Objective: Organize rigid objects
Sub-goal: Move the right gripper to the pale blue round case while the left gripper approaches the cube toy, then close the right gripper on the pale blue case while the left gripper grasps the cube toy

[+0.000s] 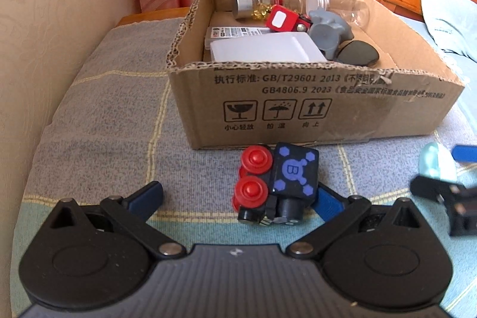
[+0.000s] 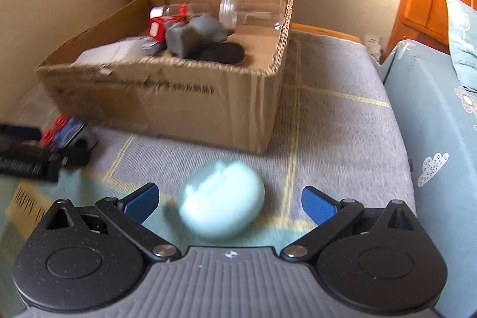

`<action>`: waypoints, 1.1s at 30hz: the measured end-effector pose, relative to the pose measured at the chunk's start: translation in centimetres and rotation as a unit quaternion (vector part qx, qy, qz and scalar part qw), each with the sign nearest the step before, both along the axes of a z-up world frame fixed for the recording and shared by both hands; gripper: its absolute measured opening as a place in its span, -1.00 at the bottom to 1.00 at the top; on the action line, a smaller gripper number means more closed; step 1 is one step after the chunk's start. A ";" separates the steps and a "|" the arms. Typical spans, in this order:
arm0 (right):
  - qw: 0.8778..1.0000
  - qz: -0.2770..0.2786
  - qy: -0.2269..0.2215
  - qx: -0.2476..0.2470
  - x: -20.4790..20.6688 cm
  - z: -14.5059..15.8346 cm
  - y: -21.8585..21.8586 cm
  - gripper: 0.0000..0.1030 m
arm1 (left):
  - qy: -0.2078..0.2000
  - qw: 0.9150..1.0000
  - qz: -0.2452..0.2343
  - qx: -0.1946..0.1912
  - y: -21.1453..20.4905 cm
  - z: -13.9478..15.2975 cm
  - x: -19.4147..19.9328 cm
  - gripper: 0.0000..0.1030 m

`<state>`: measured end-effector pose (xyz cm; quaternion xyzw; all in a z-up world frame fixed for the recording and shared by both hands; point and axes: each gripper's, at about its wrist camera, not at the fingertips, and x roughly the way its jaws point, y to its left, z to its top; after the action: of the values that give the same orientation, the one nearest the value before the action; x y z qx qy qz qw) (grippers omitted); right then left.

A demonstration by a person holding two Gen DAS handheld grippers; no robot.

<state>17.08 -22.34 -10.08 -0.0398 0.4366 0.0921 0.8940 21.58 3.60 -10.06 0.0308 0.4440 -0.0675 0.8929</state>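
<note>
Both tongs spread wide, the left tongs (image 1: 238,197) straddling the toy train (image 1: 275,184), the right tongs (image 2: 229,200) the pale case (image 2: 222,200), lining up grabs for the box (image 1: 313,106).

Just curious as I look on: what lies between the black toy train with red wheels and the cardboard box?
Only a narrow strip of bare checked cloth separates the toy train from the cardboard box; the left wrist view shows this most clearly.
</note>
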 end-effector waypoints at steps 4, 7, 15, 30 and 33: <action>0.999 -0.014 -0.002 -0.031 0.4 -0.4 0.2 1.00 | -0.006 1.000 -0.011 -0.001 0.2 0.0 -0.2 1.00; 0.999 -0.017 -0.003 -0.028 -0.4 -0.4 -1.1 1.00 | -0.008 1.000 -0.018 -0.001 0.3 -0.1 -0.2 1.00; 0.999 -0.014 -0.009 -0.027 -2.2 -0.5 -2.5 1.00 | -0.022 0.999 -0.044 -0.005 0.6 -0.2 -0.2 1.00; 0.999 -0.013 -0.015 -0.026 -2.5 -0.5 -2.6 1.00 | -0.027 0.998 -0.061 -0.005 0.3 -0.1 -0.4 0.99; 0.999 -0.012 -0.016 -0.026 -2.6 -0.5 -2.7 1.00 | -0.027 0.996 -0.083 -0.009 -0.3 -0.2 -0.7 0.95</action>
<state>14.51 -24.99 -10.61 -0.0590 0.4247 0.0693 0.9007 20.90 3.29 -10.23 0.0620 0.4154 -0.1448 0.8959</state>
